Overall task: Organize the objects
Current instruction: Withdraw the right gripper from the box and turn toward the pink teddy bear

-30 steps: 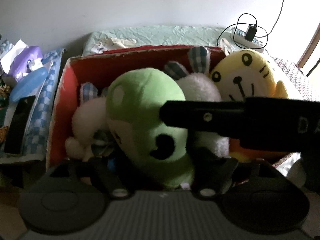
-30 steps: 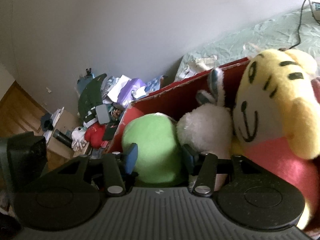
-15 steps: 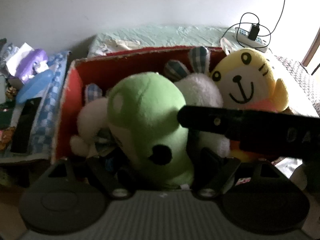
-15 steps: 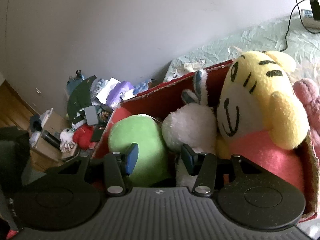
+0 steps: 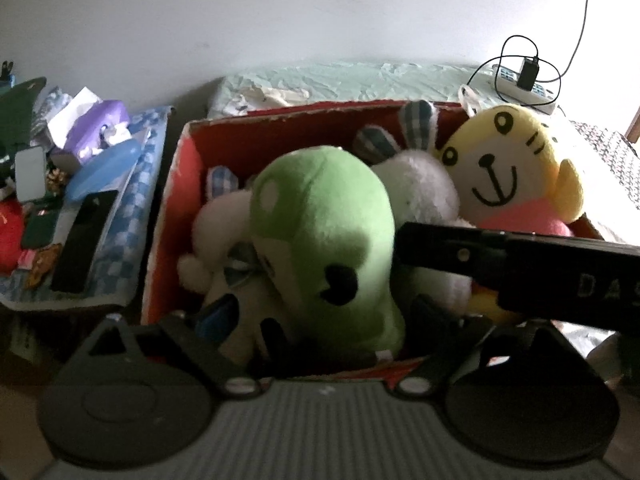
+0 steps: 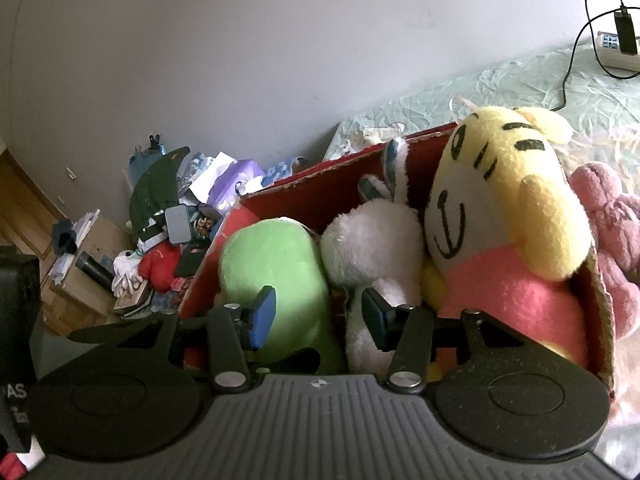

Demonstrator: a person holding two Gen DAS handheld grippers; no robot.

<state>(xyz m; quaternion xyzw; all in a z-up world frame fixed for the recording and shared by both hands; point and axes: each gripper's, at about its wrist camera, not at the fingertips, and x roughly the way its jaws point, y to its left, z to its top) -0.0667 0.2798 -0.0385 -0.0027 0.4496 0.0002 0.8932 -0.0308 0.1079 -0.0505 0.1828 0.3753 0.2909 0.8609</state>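
A red cardboard box point(image 5: 176, 184) point(image 6: 320, 184) holds a green plush point(image 5: 320, 232) point(image 6: 272, 264), a white bunny plush point(image 5: 416, 188) point(image 6: 372, 240) and a yellow tiger plush in a pink shirt point(image 5: 504, 160) point(image 6: 500, 200). My left gripper point(image 5: 323, 314) sits at the box's near edge with its jaws opening. The green plush's lower end lies between them, and the pads are clear of it. My right gripper point(image 6: 318, 316) is open, one pad in front of the green plush and the other in front of the bunny. In the left wrist view its black body point(image 5: 520, 268) crosses from the right.
Left of the box lies clutter: a purple tissue pack point(image 5: 96, 128), a blue checked cloth point(image 5: 120, 216), a black flat device point(image 5: 84, 240), a red item point(image 6: 160, 264). Behind is a pale green sheet point(image 5: 360, 80) with a power strip point(image 5: 528, 84). A pink plush point(image 6: 612, 240) lies outside the box's right wall.
The left jaws have spread wider and let go of the green plush. The right gripper has drawn back, so its black body has slid right in the left view and more of the box shows.
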